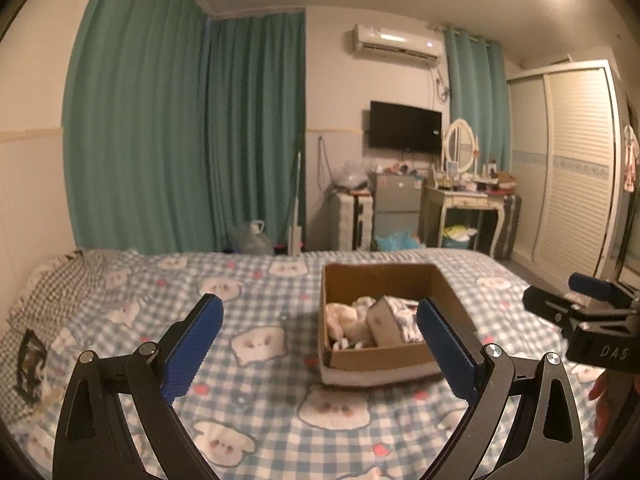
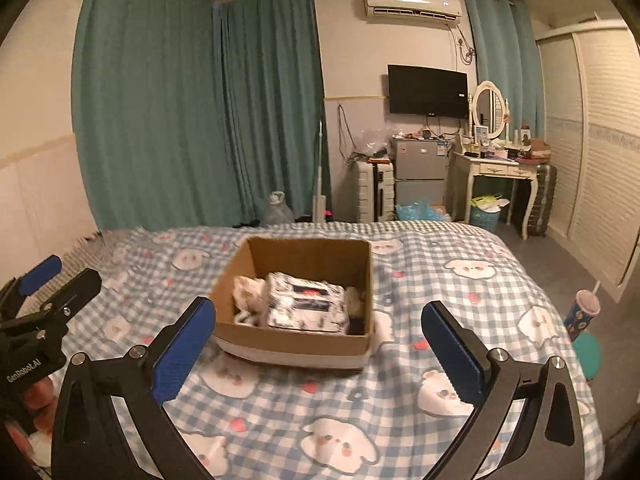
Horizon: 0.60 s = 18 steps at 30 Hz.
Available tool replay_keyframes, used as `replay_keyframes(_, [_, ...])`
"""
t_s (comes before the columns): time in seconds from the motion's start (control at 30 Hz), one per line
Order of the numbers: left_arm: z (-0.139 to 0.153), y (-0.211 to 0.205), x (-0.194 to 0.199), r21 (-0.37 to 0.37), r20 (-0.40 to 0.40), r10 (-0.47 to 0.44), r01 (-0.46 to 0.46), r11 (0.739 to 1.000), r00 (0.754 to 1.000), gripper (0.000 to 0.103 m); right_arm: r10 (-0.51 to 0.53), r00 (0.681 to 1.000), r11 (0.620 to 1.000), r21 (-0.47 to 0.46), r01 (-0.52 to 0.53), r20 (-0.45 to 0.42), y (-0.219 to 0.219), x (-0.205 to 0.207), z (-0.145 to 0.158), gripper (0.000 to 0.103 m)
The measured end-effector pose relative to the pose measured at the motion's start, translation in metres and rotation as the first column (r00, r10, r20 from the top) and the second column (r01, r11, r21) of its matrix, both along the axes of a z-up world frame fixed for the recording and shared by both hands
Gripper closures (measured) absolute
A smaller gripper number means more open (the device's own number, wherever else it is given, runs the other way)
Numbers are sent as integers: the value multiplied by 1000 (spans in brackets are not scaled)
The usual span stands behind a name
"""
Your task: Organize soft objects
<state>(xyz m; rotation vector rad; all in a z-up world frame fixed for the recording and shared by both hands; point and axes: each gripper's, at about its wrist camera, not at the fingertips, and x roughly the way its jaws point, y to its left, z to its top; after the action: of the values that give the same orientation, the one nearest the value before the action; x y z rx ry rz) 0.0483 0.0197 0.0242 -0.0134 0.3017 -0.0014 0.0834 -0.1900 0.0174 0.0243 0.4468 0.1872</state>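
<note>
Currently: both tongs spread wide, empty | left tongs, right tongs above bed | soft objects in cardboard box | judged: packing appears finished; withdraw level, avoid box rim.

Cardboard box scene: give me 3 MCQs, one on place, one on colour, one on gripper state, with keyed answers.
1. Where does the cardboard box sit?
A. on the bed
B. on the floor
C. on the dressing table

2. What colour are the curtains?
A. red
B. teal green
C. white

3. How stand the left gripper and right gripper?
A. both open
B. both shut on a toy
C. one open, one shut

Answers: 1 A, it rests on the checked bedspread. 2 B, teal in both views. 3 A, wide gaps, nothing held.
</note>
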Motion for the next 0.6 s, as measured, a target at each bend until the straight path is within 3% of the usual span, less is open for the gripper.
replay_keyframes(0.6, [-10, -3, 4, -16, -38, -27, 26, 1000, 999, 4, 4, 999, 1000, 23, -3, -33, -3, 5, -7, 0])
